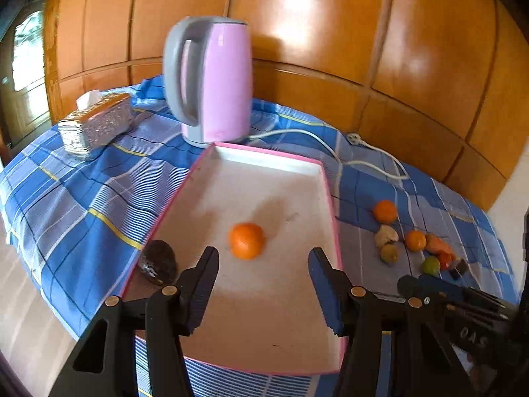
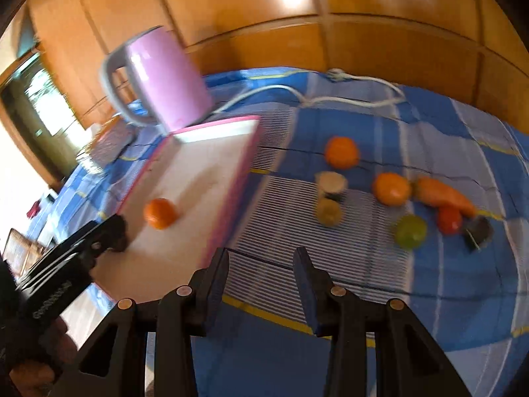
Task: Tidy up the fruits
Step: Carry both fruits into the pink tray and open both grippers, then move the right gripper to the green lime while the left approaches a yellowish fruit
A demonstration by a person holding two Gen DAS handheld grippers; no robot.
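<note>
The left gripper [image 1: 263, 261] stands released over the pink-rimmed tray [image 1: 325, 178], an orange [image 1: 247, 240] at its 12 o'clock. The right gripper [image 2: 261, 264] is released too, holding nothing. Its side lettering is too blurred to read.

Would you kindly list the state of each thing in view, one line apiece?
left gripper: open, empty, over the tray.
right gripper: open, empty, over the cloth.
tray: holds one orange and a dark fruit at its near left edge.
two oranges: loose on the cloth, outside the tray.
green fruit: on the cloth.
kettle: upright, lid shut.
</note>
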